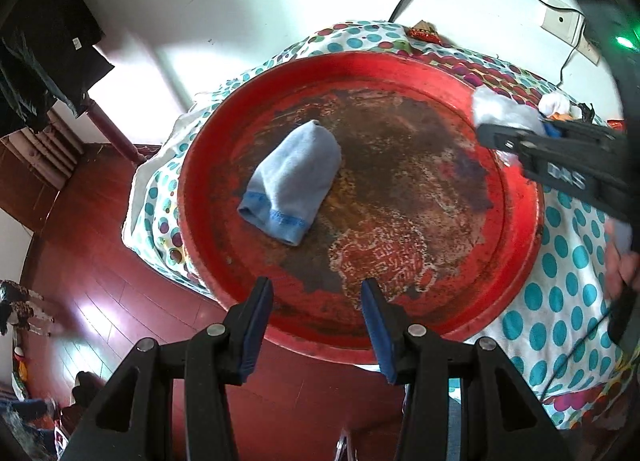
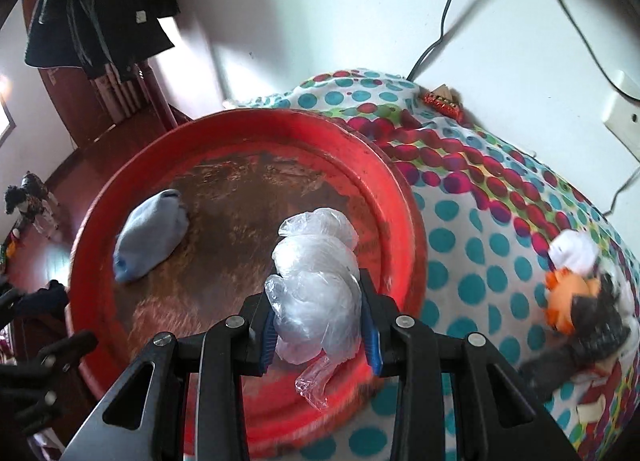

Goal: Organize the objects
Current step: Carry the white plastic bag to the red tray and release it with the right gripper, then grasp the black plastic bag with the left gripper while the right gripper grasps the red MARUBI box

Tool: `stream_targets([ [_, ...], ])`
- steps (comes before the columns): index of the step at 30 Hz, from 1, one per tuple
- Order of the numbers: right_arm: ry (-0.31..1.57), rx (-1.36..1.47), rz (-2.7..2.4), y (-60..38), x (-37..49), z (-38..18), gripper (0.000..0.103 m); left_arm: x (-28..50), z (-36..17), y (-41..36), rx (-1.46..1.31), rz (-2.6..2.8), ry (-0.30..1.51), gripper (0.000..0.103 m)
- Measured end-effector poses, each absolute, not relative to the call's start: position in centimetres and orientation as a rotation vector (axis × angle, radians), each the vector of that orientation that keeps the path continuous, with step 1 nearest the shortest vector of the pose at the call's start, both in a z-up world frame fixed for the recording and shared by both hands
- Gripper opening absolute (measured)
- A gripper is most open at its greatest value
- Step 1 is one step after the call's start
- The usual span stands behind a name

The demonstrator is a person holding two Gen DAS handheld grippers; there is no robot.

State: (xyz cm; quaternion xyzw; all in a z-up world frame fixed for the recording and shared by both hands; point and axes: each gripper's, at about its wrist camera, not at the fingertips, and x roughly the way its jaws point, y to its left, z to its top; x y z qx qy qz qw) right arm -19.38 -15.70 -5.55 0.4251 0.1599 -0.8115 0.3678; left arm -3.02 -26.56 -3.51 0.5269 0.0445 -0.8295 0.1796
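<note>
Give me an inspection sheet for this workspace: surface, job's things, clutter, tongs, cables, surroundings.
Surface: polka-dot cloth over the furniture, with a round red tray, its paint worn.
Job's things: folded blue cloth lying in the tray; crumpled clear plastic bag held above the tray.
Clutter: orange and white soft toy on the cloth; small red trinket by the wall.
Tongs: left tongs open, empty, at the tray's near rim; right tongs shut on the bag.
Cables: black cables on the wall, near a white socket.
Surroundings: red wooden floor, dark clothes hanging, white wall.
</note>
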Motion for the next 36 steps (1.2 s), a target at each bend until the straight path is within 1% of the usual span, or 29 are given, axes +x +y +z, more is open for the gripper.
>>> stream_targets([
  [11, 0.447, 1.15, -2.089, -18.5, -23.0, -7.4, 0.034, -2.8, -4.1, -28.1, 1.501, -2.306, 0.161, 0.047],
  [13, 0.444, 1.157, -2.083, -18.8, -23.2, -7.6, 0.036, -2.8, -4.2, -28.3, 1.506, -2.301, 0.167, 0.047],
  [14, 0.444, 1.16, -2.078, -18.9, -23.2, -7.8, 0.042, -2.8, -4.3, -28.3, 1.509, -2.297, 0.17, 0.047],
  [15, 0.447, 1.159, -2.083, -18.8, -23.1, -7.8, 0.051, -2.8, -4.4, -28.4, 1.513, -2.294, 0.172, 0.047],
  [16, 0.443, 1.15, -2.086, -18.7, -23.0, -7.8, 0.055, -2.8, -4.4, -28.4, 1.512, -2.294, 0.168, 0.047],
  [17, 0.433, 1.138, -2.081, -18.6, -22.8, -7.7, 0.063, -2.8, -4.4, -28.4, 1.512, -2.294, 0.165, 0.047],
  [18, 0.431, 1.128, -2.088, -18.3, -22.6, -7.5, 0.066, -2.8, -4.4, -28.4, 1.513, -2.295, 0.166, 0.047],
  [25, 0.328, 1.078, -2.113, -13.8, -20.4, -5.5, 0.067, -2.9, -4.2, -27.5, 1.513, -2.315, 0.151, 0.047],
  [31, 0.264, 1.09, -2.165, -6.4, -18.4, -5.1, 0.067, -3.2, -3.7, -25.4, 1.519, -2.367, 0.097, 0.047],
  [36, 0.222, 1.114, -2.312, 1.3, -18.1, -5.0, 0.067, -3.7, -3.5, -23.2, 1.533, -2.41, 0.05, 0.047],
])
